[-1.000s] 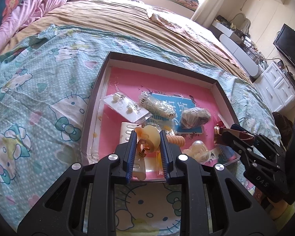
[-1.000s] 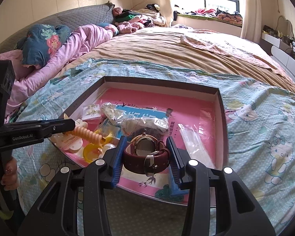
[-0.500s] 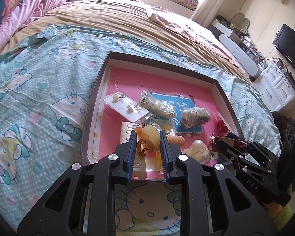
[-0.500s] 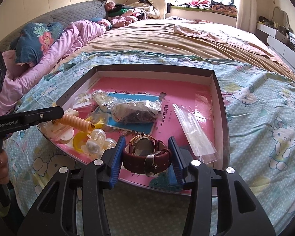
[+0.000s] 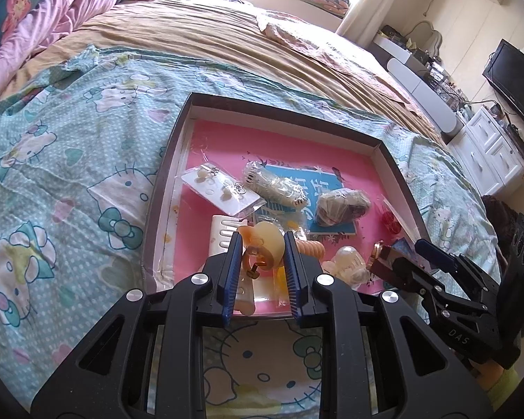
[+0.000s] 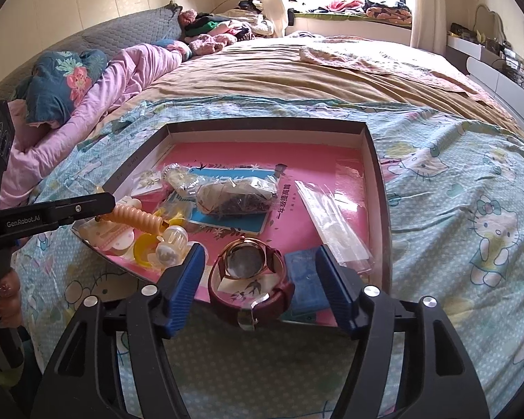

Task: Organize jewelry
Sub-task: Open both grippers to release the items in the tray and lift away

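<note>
On the bed's cartoon-cat sheet (image 5: 87,160) lies a shallow box (image 5: 164,174) with a pink floor, and at its near left the left tongs (image 5: 260,244) are clamped on a pale yellow hair clip (image 5: 265,242), with a card of earrings (image 5: 220,188) just beyond. Toward the middle sit bagged trinkets (image 6: 237,197) on a blue booklet (image 6: 227,223). At the near right edge the right tongs (image 6: 258,269) have just been opening, and the maroon-strapped watch (image 6: 248,276) rests between the parted jaws, untouched.

Home bedroom — bed (image 6: 297,80), pillows (image 6: 66,76), television (image 5: 513,83)
</note>
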`<state>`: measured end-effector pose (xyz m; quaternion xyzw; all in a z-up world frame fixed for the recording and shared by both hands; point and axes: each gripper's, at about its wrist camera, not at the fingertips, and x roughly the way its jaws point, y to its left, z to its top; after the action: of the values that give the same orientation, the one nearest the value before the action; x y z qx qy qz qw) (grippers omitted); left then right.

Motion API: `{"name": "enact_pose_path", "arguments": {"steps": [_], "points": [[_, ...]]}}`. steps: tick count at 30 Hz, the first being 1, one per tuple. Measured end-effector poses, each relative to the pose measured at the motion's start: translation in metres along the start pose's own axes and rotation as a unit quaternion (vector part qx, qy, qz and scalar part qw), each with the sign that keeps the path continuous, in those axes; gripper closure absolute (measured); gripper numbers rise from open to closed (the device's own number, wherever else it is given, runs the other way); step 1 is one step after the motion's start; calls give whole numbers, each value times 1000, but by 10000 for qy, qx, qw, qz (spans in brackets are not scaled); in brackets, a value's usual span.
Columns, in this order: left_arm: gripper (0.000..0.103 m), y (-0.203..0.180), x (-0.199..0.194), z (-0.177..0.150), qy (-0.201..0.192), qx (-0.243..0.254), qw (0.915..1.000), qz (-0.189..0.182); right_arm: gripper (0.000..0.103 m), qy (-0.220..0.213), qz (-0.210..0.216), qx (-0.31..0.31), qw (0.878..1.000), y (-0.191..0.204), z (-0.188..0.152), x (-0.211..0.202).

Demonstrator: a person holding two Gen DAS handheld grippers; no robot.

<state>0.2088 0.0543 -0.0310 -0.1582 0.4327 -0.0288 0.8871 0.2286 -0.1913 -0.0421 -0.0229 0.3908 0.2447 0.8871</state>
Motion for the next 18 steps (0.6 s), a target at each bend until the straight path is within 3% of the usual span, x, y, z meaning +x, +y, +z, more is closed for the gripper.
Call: {"name": "enact_pose_path", "arguments": {"steps": [5,9,18], "points": [[86,-5,-2,-4,23,9,10000,33,28,-67,-40,107,9999,-4,-3,-8],[75,-8,-7,-4,-2,14,10000,50,23,-117,-41,182,9998,-8,-6,-17],[61,-15,-26,-6,-140,111,9998,93,13,-353,-6,277,9990,-8,-9,-48]]}}
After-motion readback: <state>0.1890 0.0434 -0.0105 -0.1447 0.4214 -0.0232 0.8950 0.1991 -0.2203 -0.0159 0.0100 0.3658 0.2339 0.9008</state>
